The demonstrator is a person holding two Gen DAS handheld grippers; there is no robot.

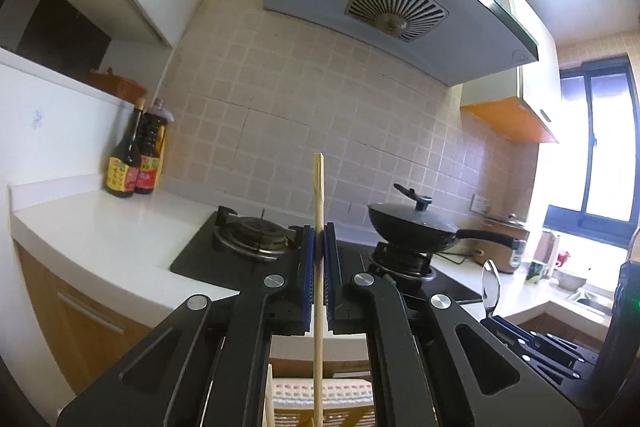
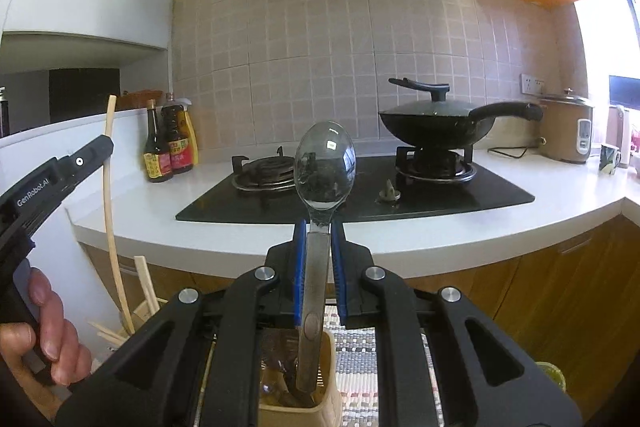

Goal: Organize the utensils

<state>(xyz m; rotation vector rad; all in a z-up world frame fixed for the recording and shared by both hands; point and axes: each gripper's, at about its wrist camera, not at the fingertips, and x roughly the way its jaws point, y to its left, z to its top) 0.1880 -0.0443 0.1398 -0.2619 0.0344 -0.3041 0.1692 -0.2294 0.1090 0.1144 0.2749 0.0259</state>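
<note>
The left gripper (image 1: 319, 247) is clenched on a single wooden chopstick (image 1: 318, 187), held upright with most of its length standing clear above the blue pads, so a slight twist could let it pivot or slide down through the grip. Its lower end drops toward other chopsticks (image 2: 146, 287) below, in a holder that is hardly visible, and could catch on them if lowered off line. The right gripper (image 2: 318, 259) grasps a metal spoon (image 2: 325, 167) by the handle, bowl up, the handle tip hanging inside a tan utensil holder (image 2: 328, 399) that stands on a checked mat (image 2: 356, 355), in front of the countertop's (image 2: 180, 211) front edge. The smooth handle could slip between the pads, and a skewed descent could knock the holder's rim and tip it. The two grippers work close together, so they could collide.
</note>
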